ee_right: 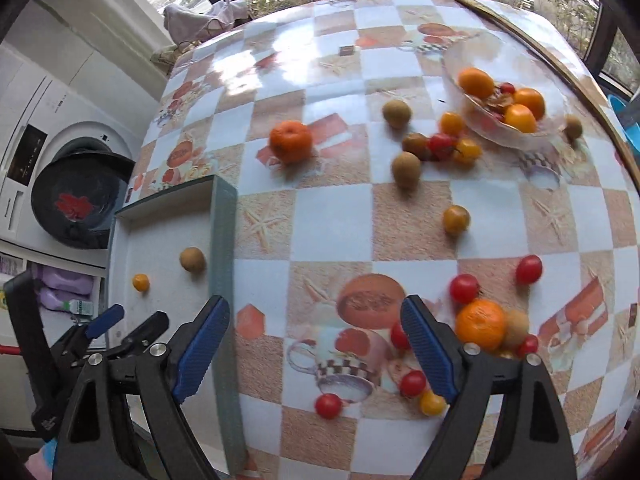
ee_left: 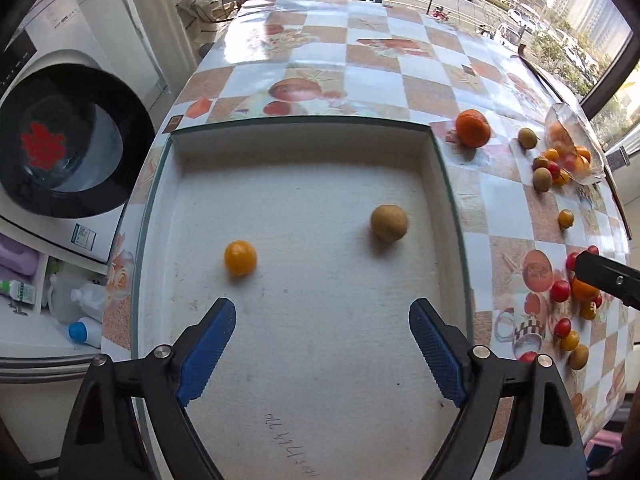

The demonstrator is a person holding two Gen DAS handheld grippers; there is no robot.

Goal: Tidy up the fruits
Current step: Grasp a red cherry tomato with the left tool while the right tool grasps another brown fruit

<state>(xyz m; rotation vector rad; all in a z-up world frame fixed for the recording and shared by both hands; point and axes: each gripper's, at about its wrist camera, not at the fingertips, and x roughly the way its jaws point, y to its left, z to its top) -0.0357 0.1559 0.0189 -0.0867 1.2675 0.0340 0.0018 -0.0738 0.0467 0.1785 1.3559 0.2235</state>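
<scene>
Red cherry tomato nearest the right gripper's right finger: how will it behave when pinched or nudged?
The red cherry tomato looks round and glossy, so it will probably roll if nudged on the smooth tablecloth. Its skin may slip against the finger. It is likely soft, so a hard pinch could burst it.

Checkered table (ee_right: 332, 216), white tray (ee_left: 304, 184), loose fruit (ee_right: 291, 141), glass bowl (ee_right: 472, 60)

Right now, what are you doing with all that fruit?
A person is sorting fruit from the checkered table into a white tray, one tool in each hand. The left tool hangs open over the tray, which holds a yellow tomato and a brown fruit. The right tool is open and empty above the scattered red tomatoes. A glass bowl holds more fruit.
</scene>
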